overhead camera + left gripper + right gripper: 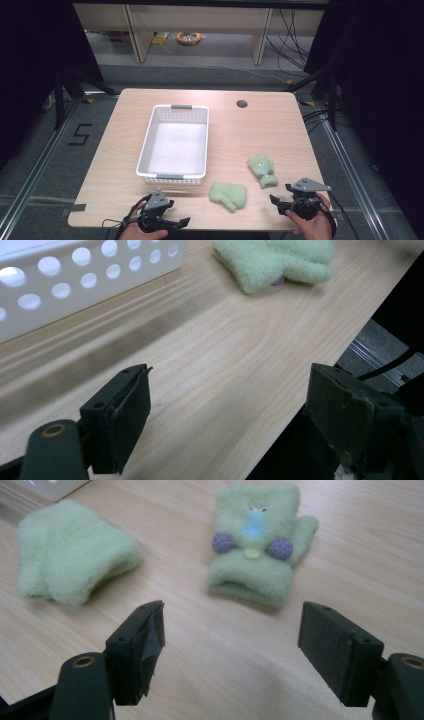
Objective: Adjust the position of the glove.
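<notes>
So far nothing is packed: both mittens lie just beside the empty basket, while the left gripper and right gripper wait with jaws spread.

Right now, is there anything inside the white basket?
The white basket looks empty: its bare white floor shows in the high view. Both green mittens lie outside it on the table. The strip behind its near wall is hidden.

Pale green mittens, white basket, light wood table.
</notes>
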`<state>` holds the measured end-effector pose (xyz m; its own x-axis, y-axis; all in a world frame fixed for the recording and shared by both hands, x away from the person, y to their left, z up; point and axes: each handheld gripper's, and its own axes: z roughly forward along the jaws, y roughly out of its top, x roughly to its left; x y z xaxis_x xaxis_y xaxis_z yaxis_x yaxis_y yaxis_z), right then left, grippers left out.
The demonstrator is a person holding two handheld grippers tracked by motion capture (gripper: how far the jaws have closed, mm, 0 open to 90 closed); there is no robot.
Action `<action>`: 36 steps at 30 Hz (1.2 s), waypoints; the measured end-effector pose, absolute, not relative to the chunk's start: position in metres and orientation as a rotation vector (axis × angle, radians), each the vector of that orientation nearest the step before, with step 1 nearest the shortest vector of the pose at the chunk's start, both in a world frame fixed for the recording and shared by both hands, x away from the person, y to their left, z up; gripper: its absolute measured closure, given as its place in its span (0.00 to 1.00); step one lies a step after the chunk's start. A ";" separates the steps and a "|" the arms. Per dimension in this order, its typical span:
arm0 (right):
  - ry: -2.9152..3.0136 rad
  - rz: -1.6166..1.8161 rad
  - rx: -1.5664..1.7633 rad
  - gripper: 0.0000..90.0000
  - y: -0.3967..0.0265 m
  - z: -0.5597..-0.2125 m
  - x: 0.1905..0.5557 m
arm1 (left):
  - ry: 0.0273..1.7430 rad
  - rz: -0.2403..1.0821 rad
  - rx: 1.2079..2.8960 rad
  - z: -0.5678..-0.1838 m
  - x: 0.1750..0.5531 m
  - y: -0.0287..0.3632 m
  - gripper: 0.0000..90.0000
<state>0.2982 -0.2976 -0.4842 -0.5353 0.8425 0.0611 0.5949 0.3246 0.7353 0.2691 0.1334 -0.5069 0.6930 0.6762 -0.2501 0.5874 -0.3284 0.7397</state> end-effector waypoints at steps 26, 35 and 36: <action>2.302 1.097 1.241 0.37 -0.279 -0.474 0.292 | 0.957 0.129 2.045 -0.507 0.271 0.126 0.20; 2.343 1.130 1.105 0.42 -0.263 -0.469 0.298 | 0.925 0.115 2.074 -0.507 0.278 0.108 0.20; 2.343 1.130 1.105 0.42 -0.263 -0.469 0.298 | 0.925 0.115 2.074 -0.507 0.278 0.108 0.20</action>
<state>0.2978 -0.2633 -0.4690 -0.6524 0.7564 0.0474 0.5080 0.3900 0.7680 0.2776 0.1080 -0.5073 0.7233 0.6494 -0.2346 0.5724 -0.3739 0.7297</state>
